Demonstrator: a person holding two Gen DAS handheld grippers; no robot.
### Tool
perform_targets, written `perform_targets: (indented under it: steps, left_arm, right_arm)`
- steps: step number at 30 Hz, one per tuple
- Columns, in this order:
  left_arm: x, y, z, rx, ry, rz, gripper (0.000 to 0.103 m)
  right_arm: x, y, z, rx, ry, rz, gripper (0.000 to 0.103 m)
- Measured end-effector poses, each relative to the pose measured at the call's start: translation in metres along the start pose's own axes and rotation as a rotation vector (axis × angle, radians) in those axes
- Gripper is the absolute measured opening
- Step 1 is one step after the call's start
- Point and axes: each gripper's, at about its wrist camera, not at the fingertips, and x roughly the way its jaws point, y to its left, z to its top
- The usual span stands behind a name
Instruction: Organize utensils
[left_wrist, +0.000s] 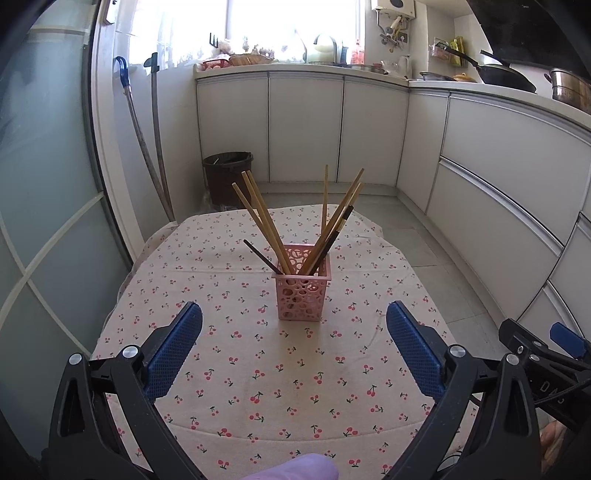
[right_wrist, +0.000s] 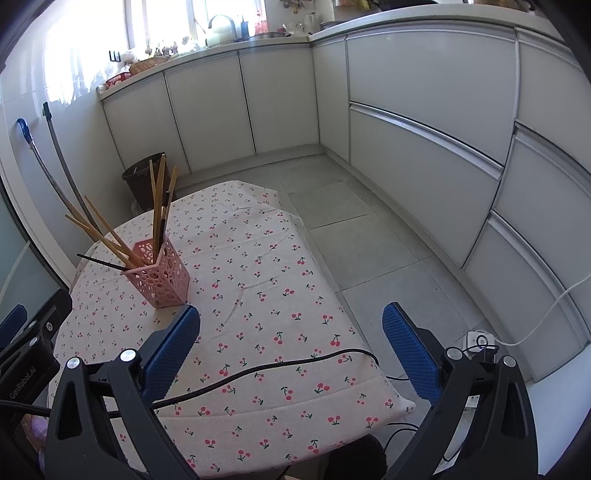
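Both the left gripper (left_wrist: 294, 325) and right gripper (right_wrist: 291, 328) hold jaws spread, empty. Chopsticks (left_wrist: 295, 225) splay from the pink holder (left_wrist: 301, 295) mid-worktop (left_wrist: 229, 369); a careless nudge likely topples it.

Lower ends of the wooden and dark chopsticks (left_wrist: 275, 236) hidden inside the pink perforated plastic holder (left_wrist: 301, 295); count not certain where they overlap. Black cable (right_wrist: 266, 369) on the cherry-print tablecloth (right_wrist: 258, 258) runs behind the right gripper's (right_wrist: 291, 345) left finger, far end lost. Brown waste bin (right_wrist: 142, 177) partly hidden behind the table. Windowsill items blown out by backlight, unreadable. Steel pot (left_wrist: 570, 90) cut by the frame edge.
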Motion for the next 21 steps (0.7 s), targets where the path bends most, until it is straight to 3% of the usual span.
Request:
perform_targets:
  steps: [21]
  left_arm:
    - [-0.001,-0.015,-0.005,0.087,-0.003,-0.007,0.089]
  right_arm:
    - [0.001,0.0,0.0,-0.004,0.005,-0.005,0.096]
